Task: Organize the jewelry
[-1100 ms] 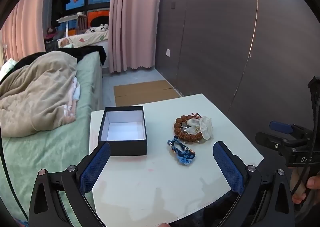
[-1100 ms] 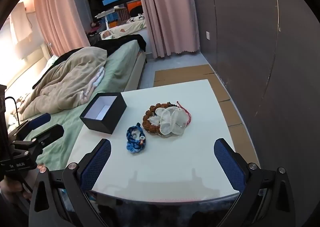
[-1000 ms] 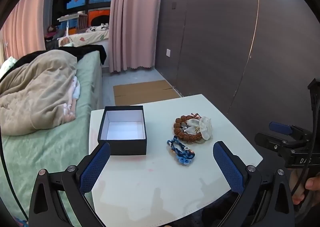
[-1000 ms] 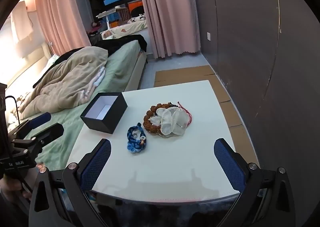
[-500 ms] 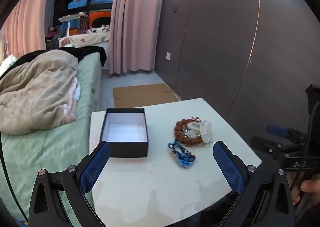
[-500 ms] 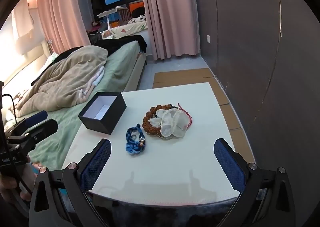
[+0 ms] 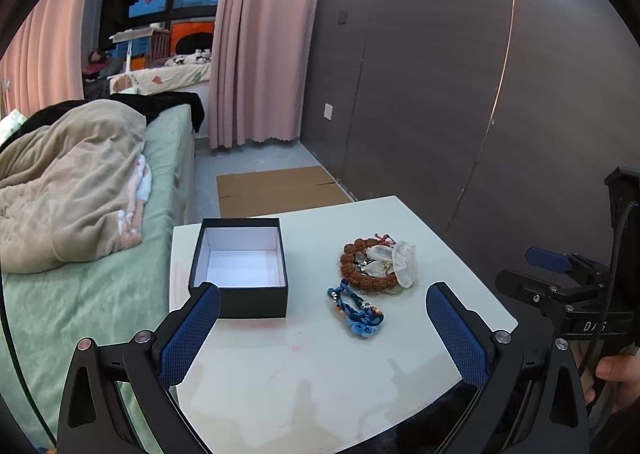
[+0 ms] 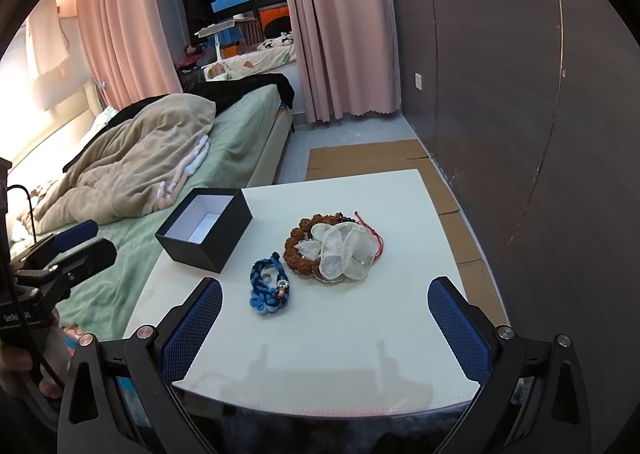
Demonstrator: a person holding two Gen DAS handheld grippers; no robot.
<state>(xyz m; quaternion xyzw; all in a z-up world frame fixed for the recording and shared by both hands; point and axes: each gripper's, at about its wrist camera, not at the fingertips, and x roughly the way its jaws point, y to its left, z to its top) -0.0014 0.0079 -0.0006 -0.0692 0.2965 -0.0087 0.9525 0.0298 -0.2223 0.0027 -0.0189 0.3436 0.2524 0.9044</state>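
Observation:
A black box point(image 7: 240, 270) point(image 8: 206, 230) with a white inside stands open on the left part of the white table point(image 7: 320, 374) point(image 8: 360, 334). To its right a blue braided cord bracelet point(image 7: 356, 312) point(image 8: 267, 288) lies loose. Behind that a brown bead bracelet point(image 7: 356, 262) point(image 8: 298, 250) rings a pile of pale shell pieces point(image 7: 394, 260) point(image 8: 344, 252) with a red cord. My left gripper point(image 7: 322, 324) hangs open over the near table edge, empty. My right gripper point(image 8: 325, 320) is open too, holding nothing.
A bed point(image 7: 80, 213) with a beige blanket runs along the left of the table. Dark wall panels point(image 7: 460, 93) stand on the right. Flat cardboard point(image 7: 280, 187) lies on the floor beyond the table. A hand point(image 7: 616, 372) holds the other gripper at the right edge.
Both grippers have drawn back and risen a little, so the table looks slightly smaller. The jewelry and the box have stayed where they were.

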